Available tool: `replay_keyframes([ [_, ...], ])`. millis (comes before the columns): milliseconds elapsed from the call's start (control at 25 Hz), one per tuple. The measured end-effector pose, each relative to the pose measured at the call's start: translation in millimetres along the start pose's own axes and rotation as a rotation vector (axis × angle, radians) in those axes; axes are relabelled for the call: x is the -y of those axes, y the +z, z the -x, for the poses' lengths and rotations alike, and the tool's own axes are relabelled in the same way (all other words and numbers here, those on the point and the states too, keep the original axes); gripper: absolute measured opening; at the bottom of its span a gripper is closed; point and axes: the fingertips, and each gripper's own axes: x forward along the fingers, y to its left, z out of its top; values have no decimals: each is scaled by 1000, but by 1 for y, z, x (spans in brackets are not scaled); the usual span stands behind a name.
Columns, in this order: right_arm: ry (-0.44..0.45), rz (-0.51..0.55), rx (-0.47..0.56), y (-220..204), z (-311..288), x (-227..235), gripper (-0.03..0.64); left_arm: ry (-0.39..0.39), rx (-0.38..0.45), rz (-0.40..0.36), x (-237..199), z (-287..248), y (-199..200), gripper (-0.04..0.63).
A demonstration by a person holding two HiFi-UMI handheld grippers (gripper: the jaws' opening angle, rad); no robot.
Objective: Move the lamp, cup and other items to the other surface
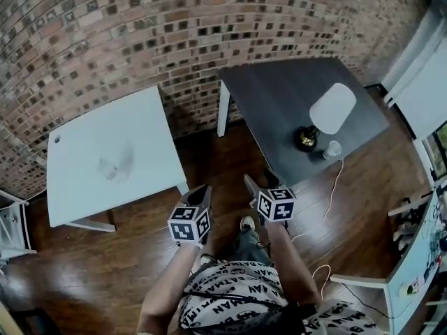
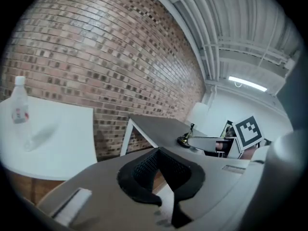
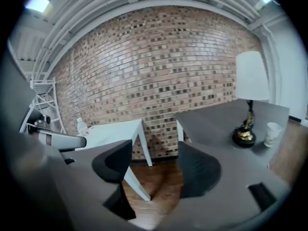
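On the dark table at the right stand a lamp with a white shade and a brass base, and a small white cup next to that base. A clear plastic bottle is on the white table at the left. Both grippers hang over the wooden floor between the two tables, touching nothing. The left gripper has its pads closed together and empty. The right gripper is open with only floor showing between its pads. The right gripper view shows the lamp, the cup and the bottle.
A brick wall runs behind both tables. The lamp's white cord drops off the dark table's front edge onto the floor. White furniture lines the right side, and a white shelf stands at the far left.
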Motion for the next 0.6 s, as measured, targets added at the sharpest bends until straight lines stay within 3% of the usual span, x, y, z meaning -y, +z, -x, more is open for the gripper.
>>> replay_keyframes([
  [320,-234,-100,52,7,43,160,313,-167,-53,-114,104,-98,16,0],
  [600,-328,-134,53,15,34,264,313,-247,-106,-168,165,-169,15,0],
])
